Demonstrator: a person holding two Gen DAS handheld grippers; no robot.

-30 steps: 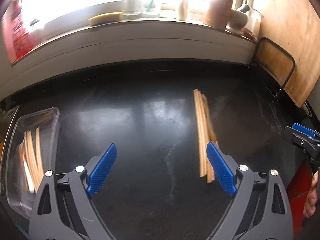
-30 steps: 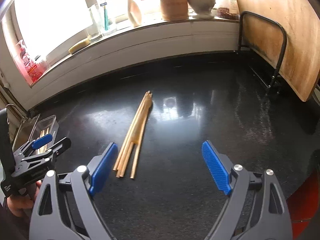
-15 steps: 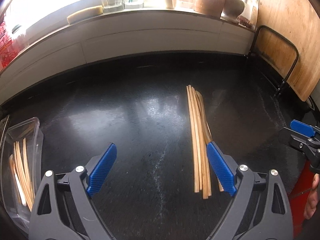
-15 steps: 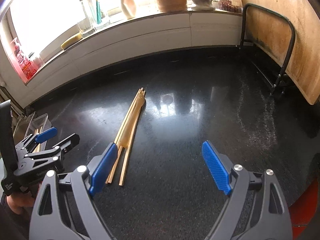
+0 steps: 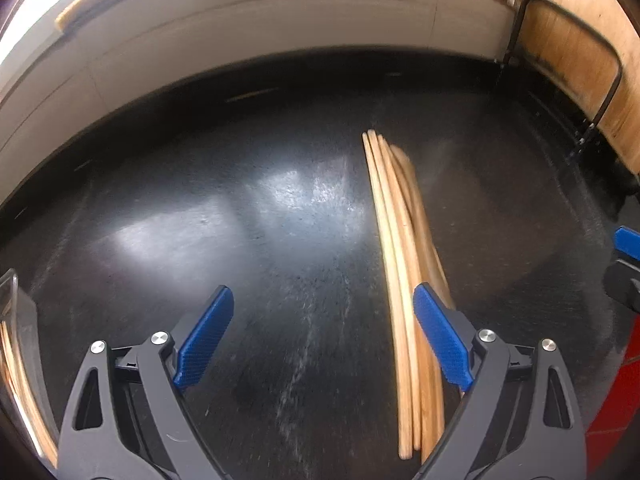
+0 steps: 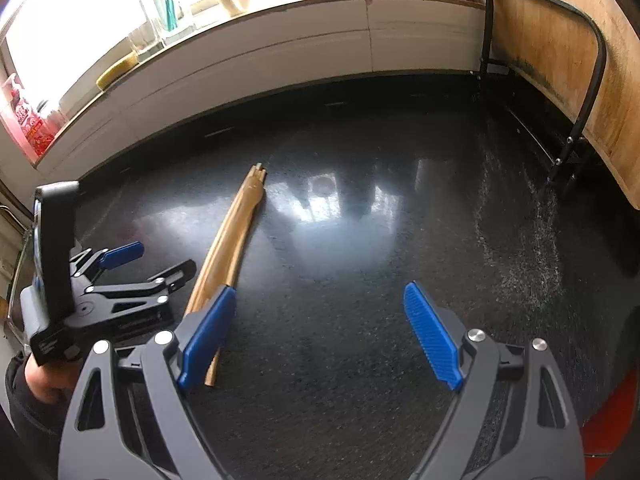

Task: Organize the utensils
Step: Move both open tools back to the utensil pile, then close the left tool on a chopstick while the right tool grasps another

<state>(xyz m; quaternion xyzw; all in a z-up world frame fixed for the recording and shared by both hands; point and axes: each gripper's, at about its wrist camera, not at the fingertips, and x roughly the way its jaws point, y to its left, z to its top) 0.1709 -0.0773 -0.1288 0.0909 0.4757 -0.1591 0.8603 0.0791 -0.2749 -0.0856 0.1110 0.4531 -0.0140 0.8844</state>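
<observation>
Chopsticks (image 5: 404,264) now sit closer under my spread, empty left gripper (image 5: 324,340); right gripper (image 6: 320,336) also spread. Pickup looks imminent.

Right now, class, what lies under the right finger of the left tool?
Under the open left tool, its right finger covers part of the wooden sticks lying on the black counter. The stretch beneath the finger is hidden.

Black glossy counter (image 6: 360,240), white sill w/ bright window (image 6: 60,32)
</observation>
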